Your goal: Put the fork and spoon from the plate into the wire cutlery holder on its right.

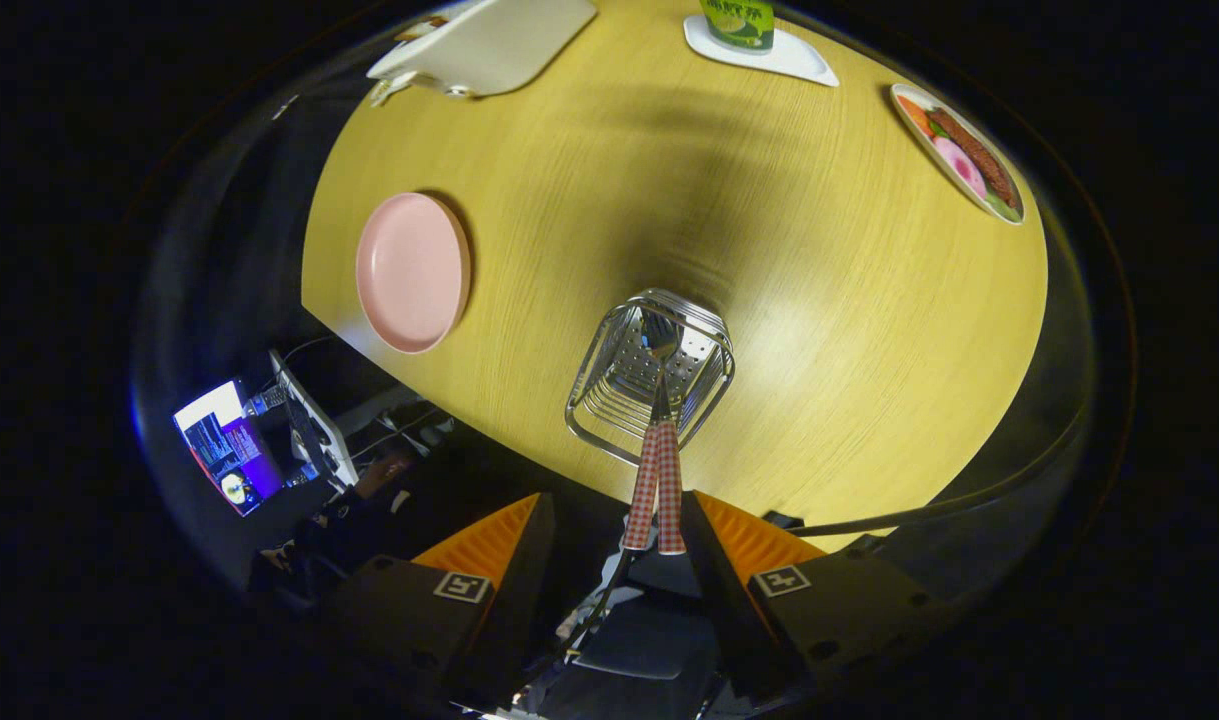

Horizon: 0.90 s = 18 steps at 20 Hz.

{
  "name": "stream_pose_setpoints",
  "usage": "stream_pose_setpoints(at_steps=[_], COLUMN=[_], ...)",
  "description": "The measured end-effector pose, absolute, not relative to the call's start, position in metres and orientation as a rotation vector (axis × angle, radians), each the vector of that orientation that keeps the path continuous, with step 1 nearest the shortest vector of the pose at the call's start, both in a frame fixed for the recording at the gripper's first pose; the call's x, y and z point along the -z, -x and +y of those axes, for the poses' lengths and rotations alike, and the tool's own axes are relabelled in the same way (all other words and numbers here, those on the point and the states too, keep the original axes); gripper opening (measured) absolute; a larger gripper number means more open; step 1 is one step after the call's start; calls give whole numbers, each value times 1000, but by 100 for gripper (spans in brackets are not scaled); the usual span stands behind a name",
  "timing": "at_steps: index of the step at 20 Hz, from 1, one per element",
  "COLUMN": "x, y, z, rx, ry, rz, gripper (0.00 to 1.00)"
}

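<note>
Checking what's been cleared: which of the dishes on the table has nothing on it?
The pink plate, left of the wire cutlery holder. The oval dish carries food and the white tray a green packet; the open gripper touches neither.

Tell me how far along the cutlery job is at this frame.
Done: the pink plate is bare, and both checked-handled pieces, the fork and spoon, stand together in the wire cutlery holder. In hand: nothing; the gripper is open, with the handles standing in the gap between its fingers, apparently touching neither. Left: probably just backing away.

Tongs (619, 535) spread wide, fingers gripping nothing.
</note>
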<state>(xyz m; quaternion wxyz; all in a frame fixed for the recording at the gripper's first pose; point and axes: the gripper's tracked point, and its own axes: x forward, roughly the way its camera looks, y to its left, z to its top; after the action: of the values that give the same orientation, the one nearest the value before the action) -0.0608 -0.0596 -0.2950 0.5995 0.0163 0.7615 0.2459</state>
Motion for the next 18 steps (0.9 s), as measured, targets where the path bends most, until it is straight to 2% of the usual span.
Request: stream_pose_setpoints(at_steps=[3,12,18], x=[282,206,145], y=[65,30,22], z=[-57,-68,-100], rx=[-549,-357,-241], ry=[-65,-139,-145], rz=[1584,987,675], gripper=[100,99,99])
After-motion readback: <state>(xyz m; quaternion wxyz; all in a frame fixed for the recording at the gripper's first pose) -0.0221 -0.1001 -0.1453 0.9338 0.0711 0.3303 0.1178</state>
